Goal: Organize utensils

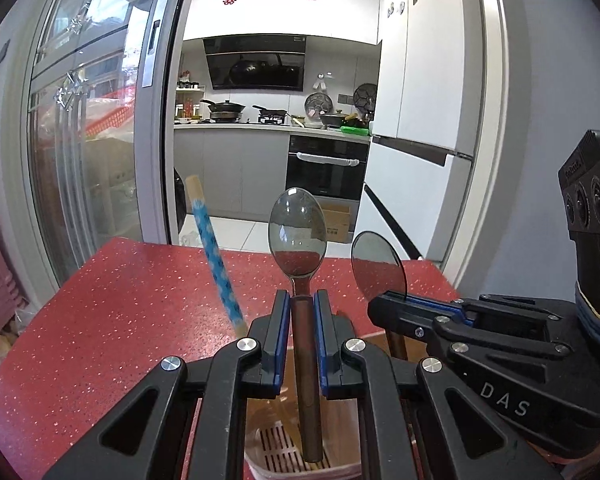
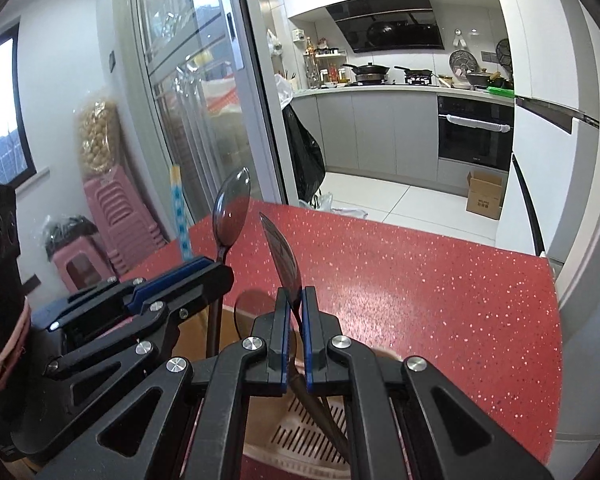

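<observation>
Over the near edge of the red speckled table [image 1: 112, 300], two metal spoons w/ brown handles are held above a pale plastic utensil holder w/ a slotted bottom [image 1: 278, 450]. The first spoon [image 1: 298, 236] stands nearly upright, bowl up, its brown handle pinched btwn the blue-padded fingers of the left gripper [image 1: 303, 312]; the handle's lower end hangs inside the holder's mouth, not clearly touching the slotted floor. The second spoon [image 2: 282, 254] is tilted, bowl up and leaning toward the left in the right wrist view, gripped at its neck by the right gripper [image 2: 296, 308], whose fingers are pressed tight on it w/ almost no gap. Its handle slants down into the holder too; can't tell if the tip rests on the bottom.

The two grippers sit just beside each other, left one's black frame reaching in from the side in the right wrist view [image 2: 180, 284], right one likewise in the left wrist view [image 1: 420, 308]. A chopstick w/ blue-and-white check pattern and bare wood ends [image 1: 214, 256] leans up out of the holder area, tilted away to the left, its lower end hidden behind the left gripper.

Beyond the table: a sliding glass door [image 1: 100, 120], stacked pink plastic stools [image 2: 120, 216], and an open kitchen w/ a black built-in oven [image 1: 326, 168], a white fridge [image 1: 420, 100], a cardboard box on the floor [image 2: 484, 196].
</observation>
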`<move>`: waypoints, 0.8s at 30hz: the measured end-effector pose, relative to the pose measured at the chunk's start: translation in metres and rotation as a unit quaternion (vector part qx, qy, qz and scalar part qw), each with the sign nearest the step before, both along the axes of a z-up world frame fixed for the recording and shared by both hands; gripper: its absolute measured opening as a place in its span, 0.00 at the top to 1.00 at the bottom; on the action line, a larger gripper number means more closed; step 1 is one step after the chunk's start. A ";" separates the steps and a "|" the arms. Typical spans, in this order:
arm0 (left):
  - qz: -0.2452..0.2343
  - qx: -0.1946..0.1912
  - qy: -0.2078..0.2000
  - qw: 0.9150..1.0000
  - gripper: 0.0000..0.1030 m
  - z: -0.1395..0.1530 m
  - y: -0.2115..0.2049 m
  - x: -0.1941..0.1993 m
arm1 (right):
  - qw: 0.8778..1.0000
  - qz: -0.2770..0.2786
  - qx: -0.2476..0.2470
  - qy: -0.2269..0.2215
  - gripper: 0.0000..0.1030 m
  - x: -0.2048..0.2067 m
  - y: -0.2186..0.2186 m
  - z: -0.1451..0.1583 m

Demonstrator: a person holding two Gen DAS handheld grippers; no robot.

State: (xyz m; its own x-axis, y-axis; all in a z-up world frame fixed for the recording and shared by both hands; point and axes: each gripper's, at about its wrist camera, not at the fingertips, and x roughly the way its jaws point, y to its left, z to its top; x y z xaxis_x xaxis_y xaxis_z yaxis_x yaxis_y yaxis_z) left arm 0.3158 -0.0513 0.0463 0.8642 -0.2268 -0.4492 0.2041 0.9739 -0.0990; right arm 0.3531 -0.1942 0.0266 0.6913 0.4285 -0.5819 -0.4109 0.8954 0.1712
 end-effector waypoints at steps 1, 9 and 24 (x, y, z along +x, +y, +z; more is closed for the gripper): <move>0.001 0.001 0.002 1.000 0.61 0.000 0.001 -0.001 | 1.000 0.000 -0.001 0.002 0.95 -0.001 0.000 -0.001; 0.013 0.000 0.019 1.000 0.61 0.000 0.013 -0.008 | 1.000 -0.008 0.009 0.026 0.94 0.006 -0.008 -0.005; 0.018 0.007 0.097 0.995 0.60 -0.005 0.041 -0.061 | 0.998 -0.042 0.030 0.044 0.64 -0.010 -0.021 0.015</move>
